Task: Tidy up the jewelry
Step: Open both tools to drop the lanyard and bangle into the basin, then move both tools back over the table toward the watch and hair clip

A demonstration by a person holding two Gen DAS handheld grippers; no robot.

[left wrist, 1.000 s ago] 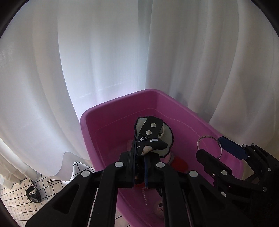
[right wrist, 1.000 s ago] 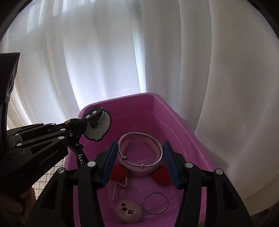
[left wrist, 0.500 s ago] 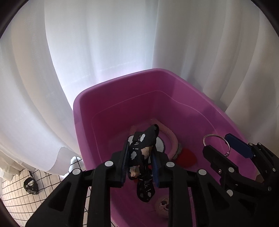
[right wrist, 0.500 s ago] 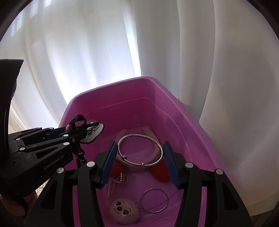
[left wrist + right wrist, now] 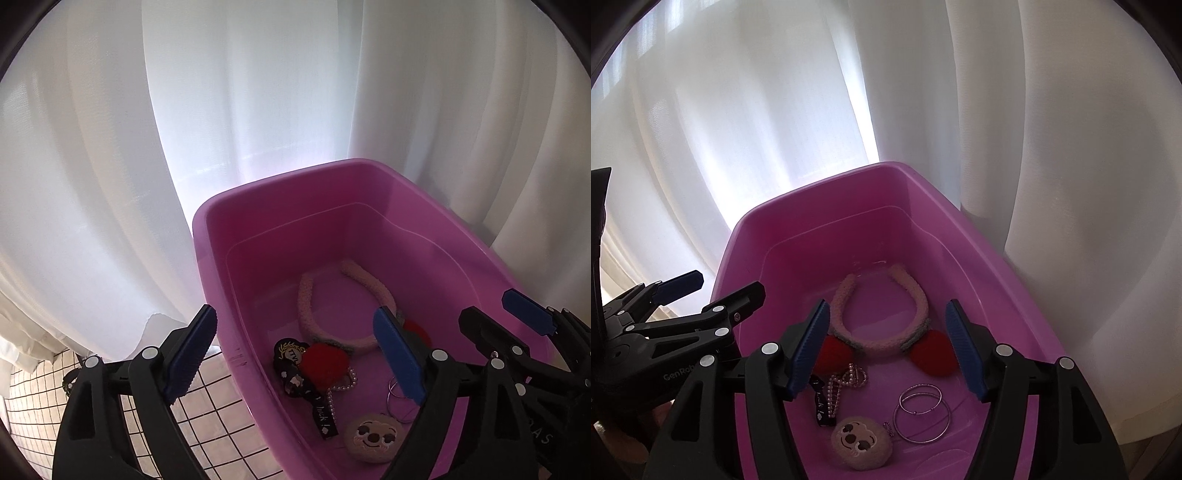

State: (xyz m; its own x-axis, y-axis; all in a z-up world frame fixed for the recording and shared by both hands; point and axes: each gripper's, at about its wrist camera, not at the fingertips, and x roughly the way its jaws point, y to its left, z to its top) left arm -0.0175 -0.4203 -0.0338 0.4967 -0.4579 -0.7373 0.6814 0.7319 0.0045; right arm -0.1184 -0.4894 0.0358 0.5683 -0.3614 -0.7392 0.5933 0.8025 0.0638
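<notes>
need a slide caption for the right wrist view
Right gripper, fingers opening and empty, above a pink tub holding a headband, bangles and a plush charm.

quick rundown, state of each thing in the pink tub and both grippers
tub: open, no lid
headband: lying flat on the tub floor
bangles: two, lying flat, overlapping
black strap: loose on the tub floor
pearl string: lying in a heap
plush face: face up
left gripper: opening, nothing between its fingers
right gripper: opening, nothing between its fingers
</notes>
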